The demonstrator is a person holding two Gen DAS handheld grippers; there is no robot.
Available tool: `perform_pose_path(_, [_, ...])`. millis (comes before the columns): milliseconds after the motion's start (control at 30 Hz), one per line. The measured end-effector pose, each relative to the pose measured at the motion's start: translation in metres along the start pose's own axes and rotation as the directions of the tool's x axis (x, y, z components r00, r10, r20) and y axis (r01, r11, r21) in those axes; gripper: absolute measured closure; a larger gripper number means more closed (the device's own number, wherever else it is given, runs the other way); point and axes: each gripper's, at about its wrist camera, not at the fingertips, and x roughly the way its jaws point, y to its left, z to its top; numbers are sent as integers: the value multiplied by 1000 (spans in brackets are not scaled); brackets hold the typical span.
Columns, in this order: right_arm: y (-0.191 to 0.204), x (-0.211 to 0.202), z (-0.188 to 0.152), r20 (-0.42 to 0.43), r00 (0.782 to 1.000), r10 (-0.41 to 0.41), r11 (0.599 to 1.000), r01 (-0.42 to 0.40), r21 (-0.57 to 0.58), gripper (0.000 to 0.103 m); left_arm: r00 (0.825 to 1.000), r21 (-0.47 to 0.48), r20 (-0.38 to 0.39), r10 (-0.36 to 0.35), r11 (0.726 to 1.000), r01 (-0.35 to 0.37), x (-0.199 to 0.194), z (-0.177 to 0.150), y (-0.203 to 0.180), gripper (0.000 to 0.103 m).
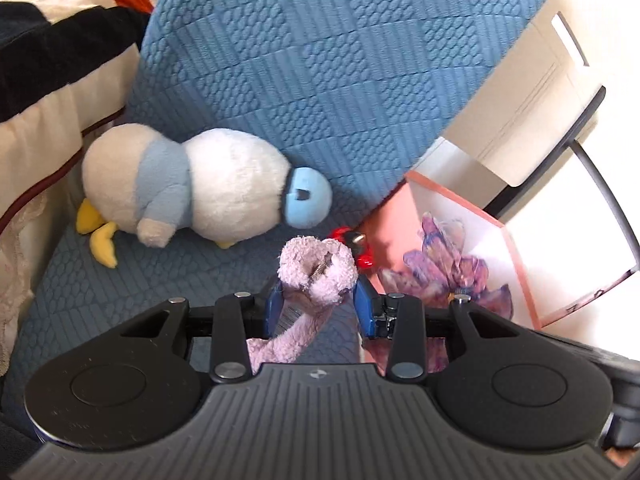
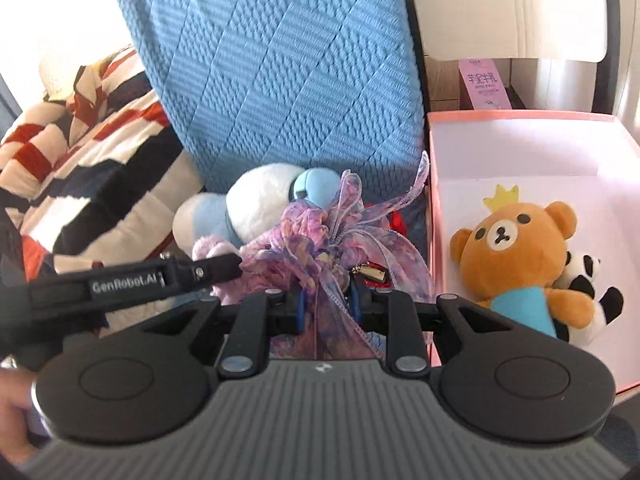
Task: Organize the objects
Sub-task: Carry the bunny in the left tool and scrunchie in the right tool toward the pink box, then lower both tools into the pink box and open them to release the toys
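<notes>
My left gripper [image 1: 320,296] is shut on a pale purple fuzzy plush piece [image 1: 318,270] with a metal spring showing in it, held above the blue seat. In the right wrist view, my right gripper [image 2: 328,302] is shut on a purple gauzy ribbon bow [image 2: 320,236]. One black finger [image 2: 216,266] of the left gripper comes in beside the bow from the left. A white and blue plush bird [image 1: 224,192] lies on the seat behind both. A small red item [image 1: 358,250] sits between the bird and the pink box [image 2: 434,248]. The box holds a brown bear [image 2: 516,264] and a panda [image 2: 596,292].
A blue quilted cushion [image 1: 340,60] stands upright behind the toys. A striped cream, black and red blanket [image 2: 80,168] is heaped at the left. White furniture [image 1: 532,92] and a pink carton [image 2: 482,84] stand behind the box. A hand [image 2: 14,404] holds the left gripper.
</notes>
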Motion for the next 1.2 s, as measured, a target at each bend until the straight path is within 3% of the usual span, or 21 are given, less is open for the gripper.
perform_pose_path(167, [-6, -16, 20, 17, 1000, 13, 1000, -13, -1, 78, 1000, 17, 1, -23, 1000, 23, -2, 7, -22, 59])
perform_pose_path(300, [-19, -26, 31, 38, 999, 22, 1000, -22, 22, 78, 1000, 76, 21, -3, 997, 1, -3, 14, -46, 59])
perform_pose_path(700, [-66, -74, 55, 143, 990, -15, 998, 6, 64, 78, 996, 136, 33, -89, 987, 83, 2, 23, -113, 59])
perform_pose_path(867, [-88, -88, 53, 171, 984, -48, 996, 35, 79, 78, 992, 172, 28, -123, 978, 116, 12, 20, -143, 59])
perform_pose_path(1200, [-149, -81, 27, 130, 984, -125, 983, 106, 148, 78, 990, 201, -43, -136, 969, 142, 51, -1, -182, 59])
